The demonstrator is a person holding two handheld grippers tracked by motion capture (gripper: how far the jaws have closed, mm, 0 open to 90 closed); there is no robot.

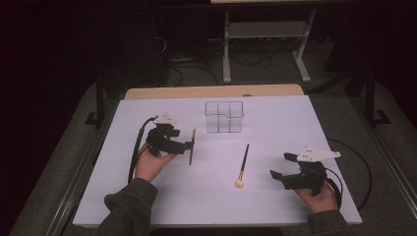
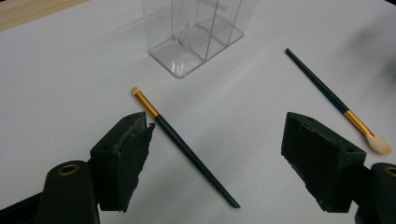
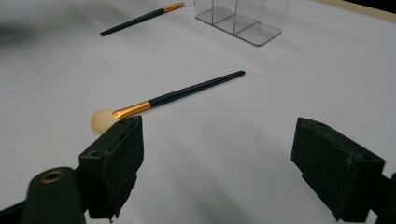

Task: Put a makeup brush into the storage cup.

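Two dark-handled makeup brushes with gold ferrules lie on the white table point(image 1: 275, 123). The slim brush point(image 1: 192, 146) rests just beyond my left gripper point(image 1: 183, 138), which is open; in the left gripper view this brush point(image 2: 187, 144) lies on the table between the spread jaws, untouched. The fluffy-tipped brush point(image 1: 243, 164) lies mid-table, left of my right gripper point(image 1: 282, 165), also open and holding nothing. In the right gripper view that brush point(image 3: 177, 93) lies ahead of the left jaw. A clear divided organizer point(image 1: 224, 117) stands behind both brushes.
The organizer point(image 2: 196, 32) shows upright at the top of the left gripper view, and again as the organizer point(image 3: 243, 18) in the right gripper view. A wooden strip point(image 1: 211, 91) edges the table's far side. Metal frame legs point(image 1: 265, 44) stand on the dark floor beyond.
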